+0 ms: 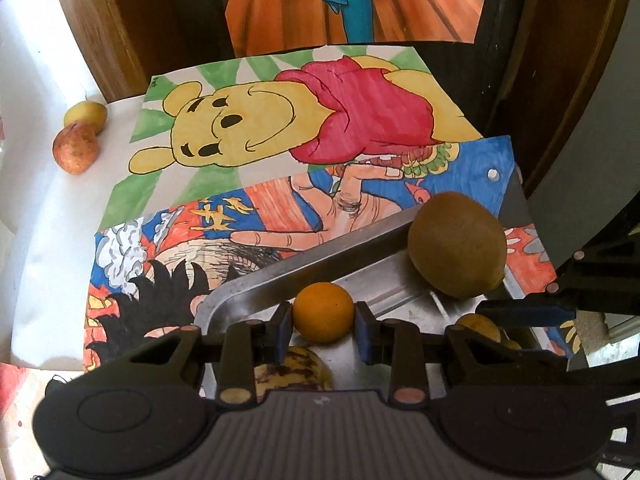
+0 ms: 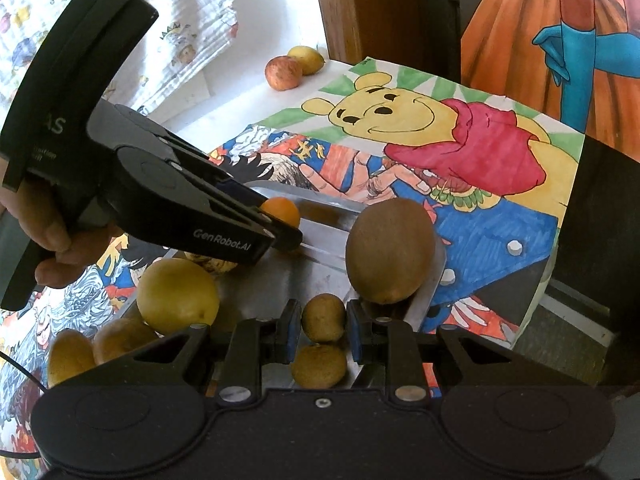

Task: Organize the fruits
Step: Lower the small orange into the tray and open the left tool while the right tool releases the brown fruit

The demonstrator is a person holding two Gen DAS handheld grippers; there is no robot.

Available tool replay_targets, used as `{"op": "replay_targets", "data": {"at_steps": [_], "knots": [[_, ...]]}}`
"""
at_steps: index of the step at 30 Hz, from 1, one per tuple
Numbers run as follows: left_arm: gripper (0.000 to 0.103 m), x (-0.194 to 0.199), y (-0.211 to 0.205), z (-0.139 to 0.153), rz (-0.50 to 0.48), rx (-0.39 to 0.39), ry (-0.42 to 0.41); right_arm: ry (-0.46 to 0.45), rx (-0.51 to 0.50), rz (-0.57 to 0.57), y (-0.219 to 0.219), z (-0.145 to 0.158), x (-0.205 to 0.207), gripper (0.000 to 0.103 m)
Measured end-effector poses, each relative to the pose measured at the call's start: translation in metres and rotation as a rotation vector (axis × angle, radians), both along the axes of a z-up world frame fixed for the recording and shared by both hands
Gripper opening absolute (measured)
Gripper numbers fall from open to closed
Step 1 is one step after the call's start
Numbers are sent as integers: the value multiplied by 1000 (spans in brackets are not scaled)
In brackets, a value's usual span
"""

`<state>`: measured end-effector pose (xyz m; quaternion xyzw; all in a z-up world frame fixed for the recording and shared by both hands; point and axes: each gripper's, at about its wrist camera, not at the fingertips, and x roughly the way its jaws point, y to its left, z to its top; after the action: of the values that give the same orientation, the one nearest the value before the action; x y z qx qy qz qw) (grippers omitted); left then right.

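Note:
My left gripper [image 1: 323,322] is shut on a small orange fruit [image 1: 323,308] over the near corner of a metal tray [image 1: 280,272]. The right wrist view shows that left gripper [image 2: 280,228] from the side, with the orange fruit [image 2: 284,208] in its tips. My right gripper [image 2: 323,326] is shut on a small brownish-yellow fruit [image 2: 323,316] above the tray [image 2: 312,276]. A big brown kiwi [image 2: 390,250] [image 1: 456,244] rests against the tray's far corner. A lemon [image 2: 178,296] and several small yellow fruits lie in the tray.
A red apple [image 1: 76,148] and a yellow fruit [image 1: 86,116] sit on the white table at the far left. Coloured drawings [image 1: 304,120] cover the table under the tray. A wooden frame [image 1: 100,20] stands behind. A person's hand [image 2: 48,224] holds the left gripper.

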<state>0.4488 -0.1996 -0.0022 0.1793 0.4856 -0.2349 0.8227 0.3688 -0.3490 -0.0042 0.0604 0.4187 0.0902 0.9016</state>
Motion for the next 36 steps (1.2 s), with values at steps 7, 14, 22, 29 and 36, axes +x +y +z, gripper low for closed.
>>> {"op": "replay_targets", "data": {"at_steps": [7, 14, 22, 29, 36], "knots": [[36, 6, 0, -3, 22, 18, 13, 5, 6, -2, 0, -2, 0, 26], [40, 6, 0, -4, 28, 22, 16, 9, 11, -4, 0, -3, 1, 29], [47, 5, 3, -2, 50, 21, 21, 14, 22, -14, -2, -5, -3, 31], [54, 0, 3, 4, 67, 14, 15, 2, 34, -24, -5, -2, -9, 36], [62, -7, 1, 11, 75, 14, -8, -15, 50, -42, -9, 1, -17, 43]]}}
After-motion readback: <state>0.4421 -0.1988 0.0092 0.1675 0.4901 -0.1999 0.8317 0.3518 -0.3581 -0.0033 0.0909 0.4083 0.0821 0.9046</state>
